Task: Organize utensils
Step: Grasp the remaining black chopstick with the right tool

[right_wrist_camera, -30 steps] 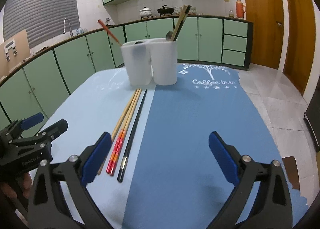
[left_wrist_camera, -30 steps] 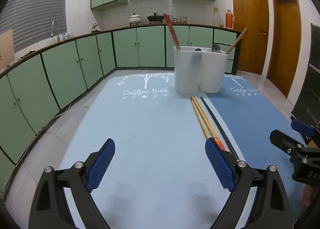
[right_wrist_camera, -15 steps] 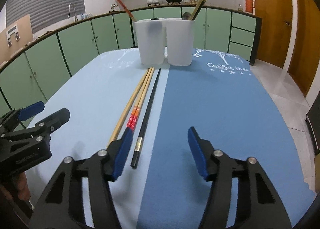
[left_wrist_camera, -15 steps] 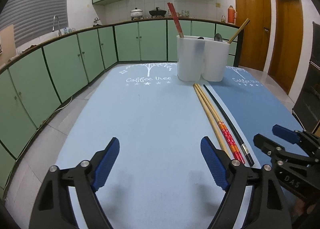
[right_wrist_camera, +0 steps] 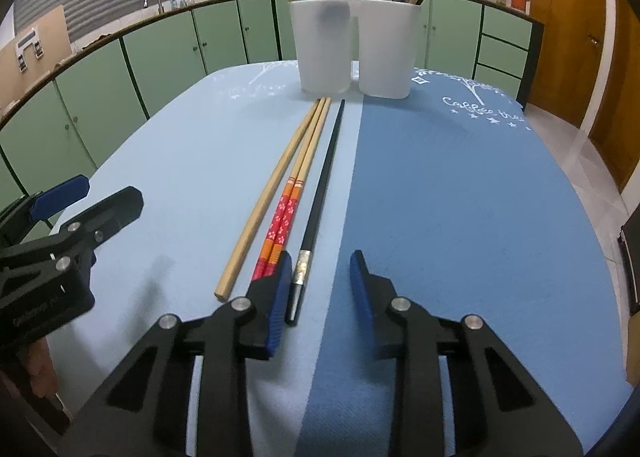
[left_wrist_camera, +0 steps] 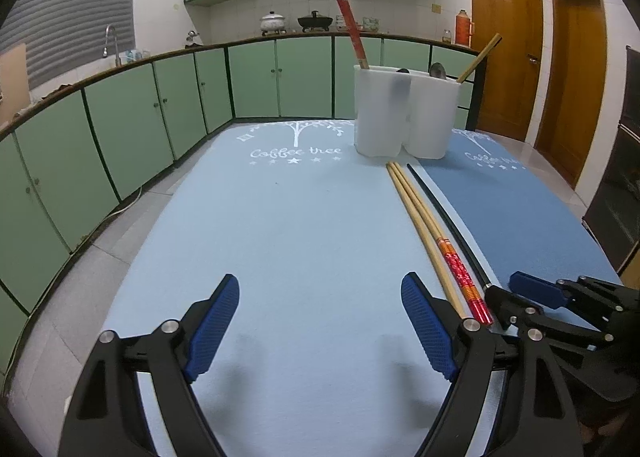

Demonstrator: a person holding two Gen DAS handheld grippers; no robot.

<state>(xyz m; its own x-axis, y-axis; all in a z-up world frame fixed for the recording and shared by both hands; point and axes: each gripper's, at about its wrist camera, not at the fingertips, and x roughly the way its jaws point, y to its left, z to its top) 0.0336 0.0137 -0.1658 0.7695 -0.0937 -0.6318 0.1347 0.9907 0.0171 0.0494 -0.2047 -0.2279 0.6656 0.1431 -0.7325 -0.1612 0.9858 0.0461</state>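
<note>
Your right gripper (right_wrist_camera: 318,289) is closing around the black chopstick (right_wrist_camera: 320,193) on the mat (right_wrist_camera: 460,197) – not yet pinching it – left gripper (left_wrist_camera: 320,327) open and empty, so the left pad may catch the red pair (right_wrist_camera: 282,225) just beside it.

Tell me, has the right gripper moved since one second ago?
Yes. The right gripper came down and forward toward the black chopstick lying before the white holder; its jaws are closing.
</note>
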